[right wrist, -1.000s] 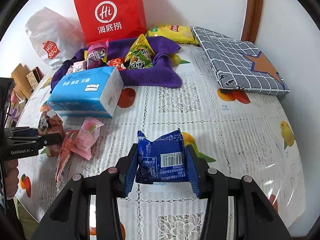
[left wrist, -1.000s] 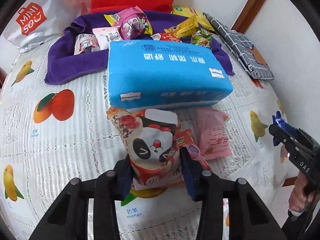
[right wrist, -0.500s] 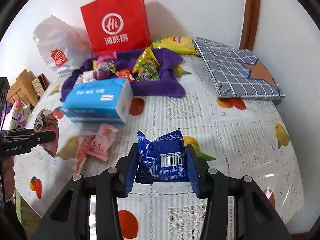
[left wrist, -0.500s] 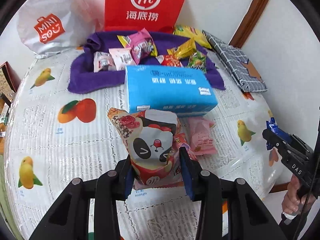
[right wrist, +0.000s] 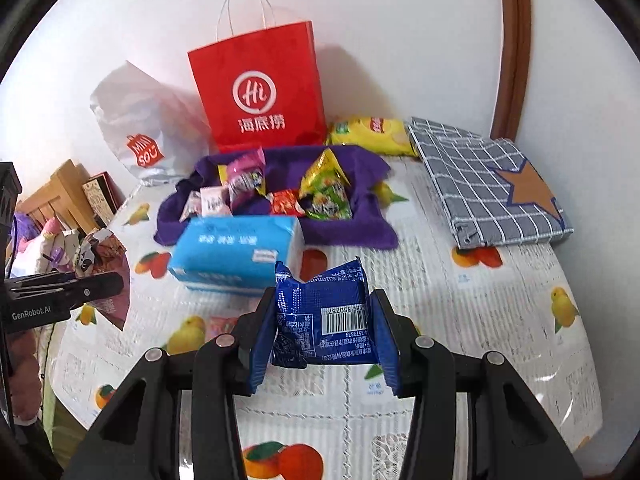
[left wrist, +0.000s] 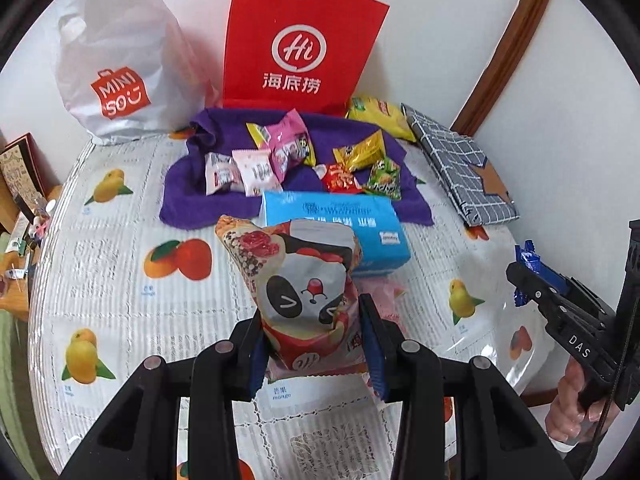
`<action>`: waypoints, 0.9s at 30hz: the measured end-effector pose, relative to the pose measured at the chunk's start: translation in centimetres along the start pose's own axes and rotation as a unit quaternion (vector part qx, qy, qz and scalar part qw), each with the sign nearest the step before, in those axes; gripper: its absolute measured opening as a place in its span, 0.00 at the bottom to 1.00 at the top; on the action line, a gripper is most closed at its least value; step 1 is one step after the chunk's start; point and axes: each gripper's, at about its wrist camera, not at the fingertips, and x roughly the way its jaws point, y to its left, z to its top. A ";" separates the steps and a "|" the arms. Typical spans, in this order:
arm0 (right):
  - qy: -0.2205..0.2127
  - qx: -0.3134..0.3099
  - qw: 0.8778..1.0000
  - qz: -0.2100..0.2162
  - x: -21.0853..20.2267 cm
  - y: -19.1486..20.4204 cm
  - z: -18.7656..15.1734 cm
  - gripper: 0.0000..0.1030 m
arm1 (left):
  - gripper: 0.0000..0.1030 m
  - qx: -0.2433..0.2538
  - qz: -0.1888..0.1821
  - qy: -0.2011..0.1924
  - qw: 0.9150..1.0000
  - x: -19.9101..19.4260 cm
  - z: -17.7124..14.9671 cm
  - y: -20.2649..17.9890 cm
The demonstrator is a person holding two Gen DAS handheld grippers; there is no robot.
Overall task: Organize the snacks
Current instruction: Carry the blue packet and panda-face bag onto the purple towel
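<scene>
My left gripper (left wrist: 314, 340) is shut on a panda-print snack bag (left wrist: 304, 280) and holds it up above the table. My right gripper (right wrist: 324, 344) is shut on a blue snack packet (right wrist: 324, 316), also lifted off the table. The right gripper shows at the right edge of the left wrist view (left wrist: 560, 308); the left gripper shows at the left of the right wrist view (right wrist: 60, 292). A purple towel (left wrist: 188, 196) at the back holds several snack packets (left wrist: 288, 148). A pink snack (left wrist: 386, 296) lies on the table below the panda bag.
A blue tissue pack (left wrist: 340, 220) lies in front of the towel. A red paper bag (left wrist: 296, 48) and a white Miniso bag (left wrist: 116, 76) stand against the wall. A yellow chip bag (left wrist: 380, 116) and a grey checked cloth (left wrist: 460, 168) lie at back right.
Both grippers have risen and pulled back from the table with their snacks. The panda bag has come up off the pile in front of the tissue pack.
</scene>
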 end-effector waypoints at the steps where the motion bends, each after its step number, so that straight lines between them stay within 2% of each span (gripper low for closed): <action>1: -0.002 0.001 1.000 0.001 -0.1 0.1 0.3 0.44 | 0.38 0.000 0.000 -0.002 1.000 -0.2 0.3 0.0; 18: -0.035 -0.012 0.999 0.004 -0.4 1.6 5.4 0.44 | 0.38 0.003 -0.004 -0.034 0.999 -1.2 4.3 -0.2; 27: -0.043 -0.016 0.999 0.008 0.7 2.3 7.8 0.44 | 0.38 0.006 -0.004 -0.041 0.999 -1.1 5.7 0.0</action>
